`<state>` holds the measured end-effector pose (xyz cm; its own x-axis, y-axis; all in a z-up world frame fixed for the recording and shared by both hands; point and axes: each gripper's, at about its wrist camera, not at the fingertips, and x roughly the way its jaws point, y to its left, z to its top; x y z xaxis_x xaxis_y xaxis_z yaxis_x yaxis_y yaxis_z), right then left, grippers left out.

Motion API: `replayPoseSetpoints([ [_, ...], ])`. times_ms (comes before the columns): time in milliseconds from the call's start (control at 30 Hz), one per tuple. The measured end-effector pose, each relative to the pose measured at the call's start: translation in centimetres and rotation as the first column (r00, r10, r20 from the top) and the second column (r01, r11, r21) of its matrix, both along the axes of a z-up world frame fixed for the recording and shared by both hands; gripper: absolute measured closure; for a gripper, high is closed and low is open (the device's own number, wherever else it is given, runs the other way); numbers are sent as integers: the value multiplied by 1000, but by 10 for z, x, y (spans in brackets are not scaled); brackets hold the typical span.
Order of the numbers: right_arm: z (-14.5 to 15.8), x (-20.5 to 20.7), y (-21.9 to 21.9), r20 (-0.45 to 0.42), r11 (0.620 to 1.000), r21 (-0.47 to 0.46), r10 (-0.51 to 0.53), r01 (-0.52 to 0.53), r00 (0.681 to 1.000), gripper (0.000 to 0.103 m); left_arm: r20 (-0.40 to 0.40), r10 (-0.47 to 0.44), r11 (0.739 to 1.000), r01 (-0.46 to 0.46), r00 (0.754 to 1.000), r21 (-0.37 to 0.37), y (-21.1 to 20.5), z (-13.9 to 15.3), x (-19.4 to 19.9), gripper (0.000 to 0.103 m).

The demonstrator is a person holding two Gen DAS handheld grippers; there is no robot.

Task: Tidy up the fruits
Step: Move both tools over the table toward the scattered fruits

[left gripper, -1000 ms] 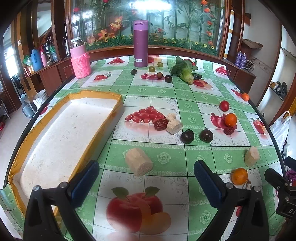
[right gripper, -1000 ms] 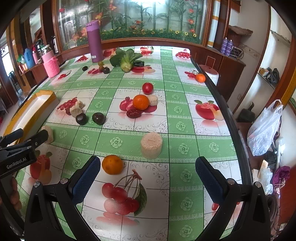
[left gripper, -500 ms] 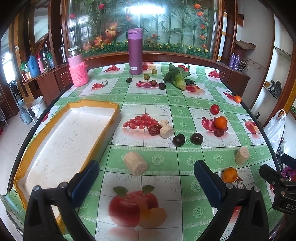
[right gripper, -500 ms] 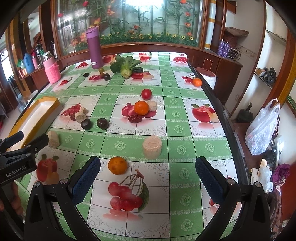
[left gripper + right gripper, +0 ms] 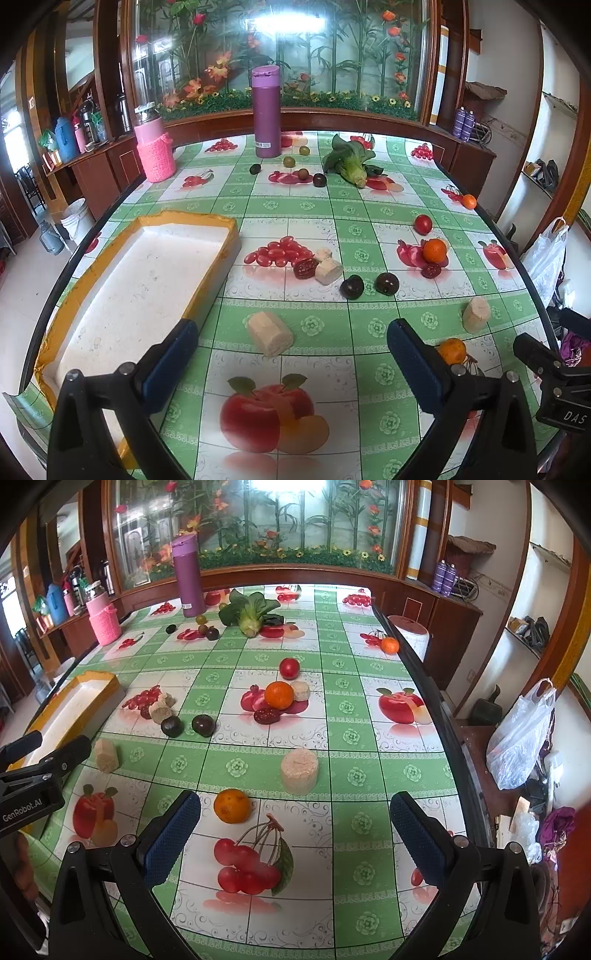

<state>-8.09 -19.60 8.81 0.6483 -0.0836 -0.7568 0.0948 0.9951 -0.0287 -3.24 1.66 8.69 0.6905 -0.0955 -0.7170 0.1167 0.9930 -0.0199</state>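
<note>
Left gripper (image 5: 291,354) and right gripper (image 5: 295,829) gape wide above glossy tablecloth (image 5: 369,738); round orange (image 5: 232,806), white foam tray (image 5: 147,273)

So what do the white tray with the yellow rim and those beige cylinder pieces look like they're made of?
The tray looks like white foam: matte, pitted floor, thick walls, with what seems to be glossy yellow tape, wrinkled and torn, along the rim. The beige cylinder near the left gripper and another ahead of the right gripper look fibrous and matte with rough cut ends, possibly peeled sugarcane; I can't tell for sure.
</note>
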Motion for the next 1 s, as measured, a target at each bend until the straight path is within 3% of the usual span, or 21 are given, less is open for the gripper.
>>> replayPoseSetpoints([
  [800,4,4,-17,-16,1000,-7,-10,10,1000,0,-26,36,999,-35,999,11,11,1,7,0],
  [1000,0,8,-5,-30,999,-16,38,-38,999,0,-37,31,999,-30,999,14,8,-1,10,0],
])
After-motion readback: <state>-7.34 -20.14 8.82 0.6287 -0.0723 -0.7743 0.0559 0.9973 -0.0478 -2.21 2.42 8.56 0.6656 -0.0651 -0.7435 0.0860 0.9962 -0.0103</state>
